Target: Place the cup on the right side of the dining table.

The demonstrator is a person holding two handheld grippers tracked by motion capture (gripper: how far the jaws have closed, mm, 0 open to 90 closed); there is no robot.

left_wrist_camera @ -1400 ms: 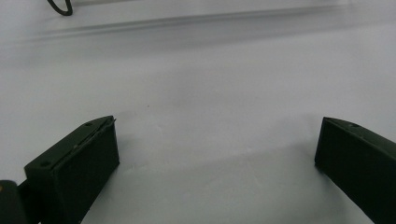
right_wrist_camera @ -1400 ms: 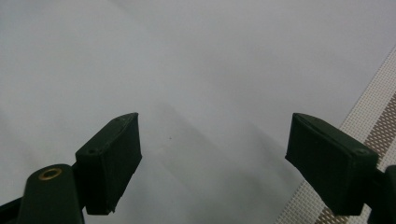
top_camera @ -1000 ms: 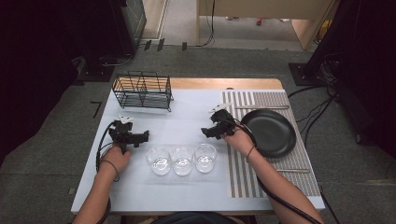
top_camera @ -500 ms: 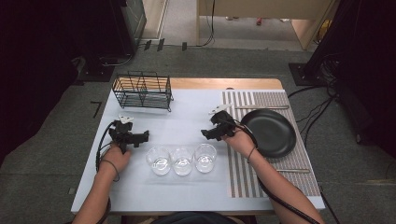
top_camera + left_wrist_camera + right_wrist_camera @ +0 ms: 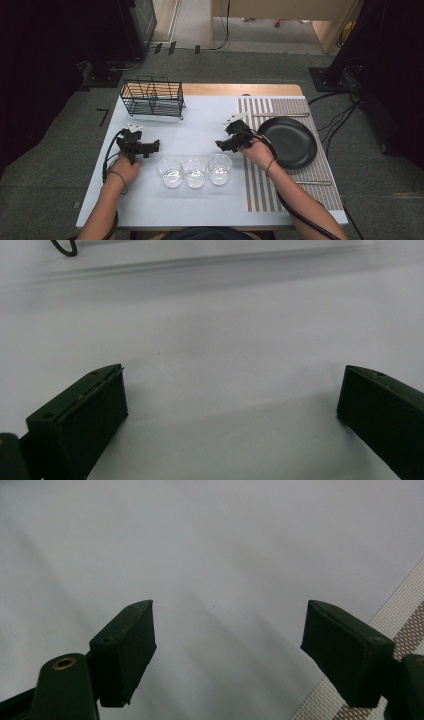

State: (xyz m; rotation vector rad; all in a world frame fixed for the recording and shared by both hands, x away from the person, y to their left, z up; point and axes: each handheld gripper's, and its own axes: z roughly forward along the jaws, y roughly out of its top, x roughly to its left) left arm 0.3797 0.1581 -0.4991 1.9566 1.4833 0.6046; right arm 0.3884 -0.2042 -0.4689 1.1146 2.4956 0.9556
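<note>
Three clear glasses stand in a row on the white table: one at the left (image 5: 170, 171), one in the middle (image 5: 195, 172), one at the right (image 5: 219, 168). My left gripper (image 5: 154, 145) rests just left of the row, open, its jaws wide apart over bare tabletop (image 5: 230, 390). Above the right glass, my right gripper (image 5: 221, 145) is open too, with nothing between its jaws (image 5: 227, 625). A black plate (image 5: 287, 142) lies on the striped placemat (image 5: 260, 185) to the right of that hand.
A black wire rack (image 5: 152, 96) stands at the back left of the table. Cutlery lies on the placemat at the far edge (image 5: 280, 115) and near the front right (image 5: 312, 183). A corner of the placemat (image 5: 400, 610) shows in the right gripper view.
My right gripper has shifted slightly left and down toward the glasses. The left gripper has stayed put.
</note>
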